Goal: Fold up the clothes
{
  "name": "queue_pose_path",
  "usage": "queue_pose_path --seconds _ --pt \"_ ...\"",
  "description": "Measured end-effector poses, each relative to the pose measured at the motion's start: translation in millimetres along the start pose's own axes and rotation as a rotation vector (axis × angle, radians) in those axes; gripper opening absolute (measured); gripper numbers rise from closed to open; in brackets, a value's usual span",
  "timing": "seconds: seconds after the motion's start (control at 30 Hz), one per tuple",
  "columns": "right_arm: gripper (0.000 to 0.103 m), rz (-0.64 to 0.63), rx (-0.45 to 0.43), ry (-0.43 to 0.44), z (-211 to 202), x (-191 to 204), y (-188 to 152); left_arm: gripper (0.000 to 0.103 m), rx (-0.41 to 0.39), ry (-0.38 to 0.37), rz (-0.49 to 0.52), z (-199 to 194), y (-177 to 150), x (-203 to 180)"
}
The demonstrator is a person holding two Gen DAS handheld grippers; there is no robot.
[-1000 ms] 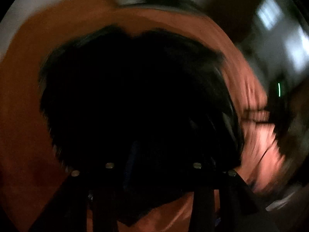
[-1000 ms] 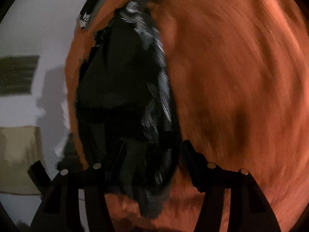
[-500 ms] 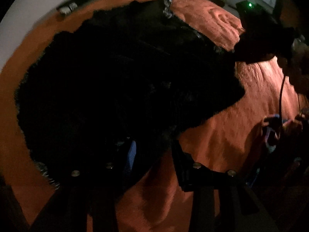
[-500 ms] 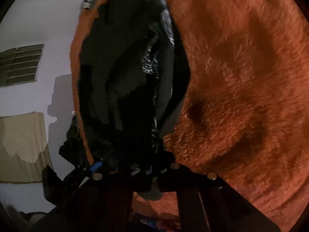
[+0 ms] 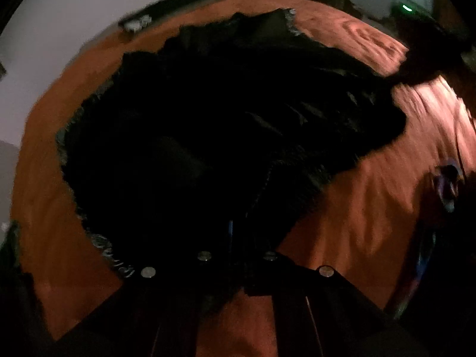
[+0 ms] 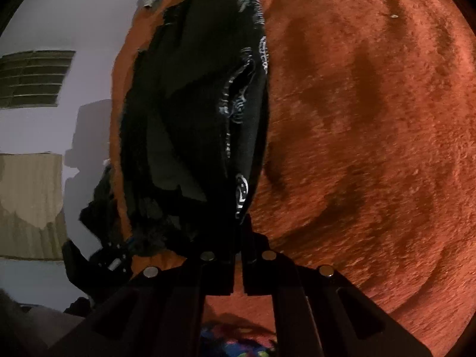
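Observation:
A black garment (image 5: 226,125) with pale printed trim lies spread on an orange fleece blanket (image 5: 372,208). My left gripper (image 5: 235,238) is shut on the garment's near edge; the dark cloth hides the fingertips. In the right wrist view the same garment (image 6: 196,113) lies in a long strip along the blanket's left side (image 6: 372,134). My right gripper (image 6: 238,238) is shut on the garment's near corner, its jaws pressed together.
A white wall (image 6: 59,15) with a vent (image 6: 32,78) borders the blanket on the left. Dark gear (image 6: 101,255) sits at the blanket's edge. A dark shape (image 5: 428,56) and a green light (image 5: 406,7) show at the far right.
Both grippers went from open to shut on the garment's near edge. The garment now lies flatter and more spread out than a second ago.

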State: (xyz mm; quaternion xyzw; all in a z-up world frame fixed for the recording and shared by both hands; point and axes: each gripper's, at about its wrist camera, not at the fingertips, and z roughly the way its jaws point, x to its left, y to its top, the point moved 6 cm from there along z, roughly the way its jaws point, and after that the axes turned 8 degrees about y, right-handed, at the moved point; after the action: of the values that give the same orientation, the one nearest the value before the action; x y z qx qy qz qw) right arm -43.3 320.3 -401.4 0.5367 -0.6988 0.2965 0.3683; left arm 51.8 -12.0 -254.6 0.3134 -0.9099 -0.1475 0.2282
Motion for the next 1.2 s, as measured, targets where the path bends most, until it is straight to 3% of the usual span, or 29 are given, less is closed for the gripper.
queue_pose_path --seconds 0.13,0.23,0.3,0.37,0.43,0.47,0.5,0.53,0.67,0.87,1.03,1.13,1.2 --pt "0.006 0.006 0.030 0.025 3.4 -4.1 -4.7 0.007 0.022 0.016 0.078 -1.2 -22.8 -1.6" --pt "0.009 0.032 0.035 0.022 -0.1 -10.6 -0.5 0.009 0.038 -0.022 0.032 -5.3 -13.8 2.4" --pt "0.039 0.070 0.039 0.040 1.1 -14.3 -0.1 0.010 -0.007 -0.042 -0.006 -17.4 2.1 10.2" --pt "0.043 0.084 0.040 0.056 10.6 -8.3 -5.1 0.021 -0.083 -0.080 -0.034 -35.7 26.9 13.6" --pt "0.036 0.068 0.041 0.026 16.8 -9.0 -5.8 0.035 -0.151 -0.130 -0.058 -53.4 53.1 5.7" --pt "0.024 0.059 0.039 0.005 19.2 -10.1 -5.4 0.044 -0.177 -0.156 -0.058 -59.4 63.5 -1.8" --pt "0.009 0.058 0.033 -0.005 20.4 -11.1 -4.8 0.047 -0.197 -0.186 -0.046 -60.2 72.9 -10.1" --pt "0.004 0.070 0.019 0.003 18.6 -11.3 -3.3 0.049 -0.213 -0.211 -0.032 -60.6 81.4 -18.8" --pt "0.003 0.092 -0.028 0.075 5.4 -3.0 2.4 0.051 -0.196 -0.210 0.121 -42.6 96.6 -82.5" --pt "0.004 0.121 -0.041 0.201 -7.4 17.9 1.1 0.051 -0.304 -0.049 0.261 -38.2 84.9 -132.6" --pt "0.003 0.153 -0.048 0.264 -3.9 32.1 2.4 0.052 -0.536 0.267 0.388 -48.4 70.4 -158.1" --pt "0.003 0.141 -0.039 0.279 1.3 51.2 0.7 0.052 -0.523 0.307 0.379 -42.6 70.4 -161.8" --pt "0.003 0.154 -0.044 0.291 -4.2 50.2 2.3 0.052 -0.511 0.269 0.366 -45.4 69.5 -162.5"
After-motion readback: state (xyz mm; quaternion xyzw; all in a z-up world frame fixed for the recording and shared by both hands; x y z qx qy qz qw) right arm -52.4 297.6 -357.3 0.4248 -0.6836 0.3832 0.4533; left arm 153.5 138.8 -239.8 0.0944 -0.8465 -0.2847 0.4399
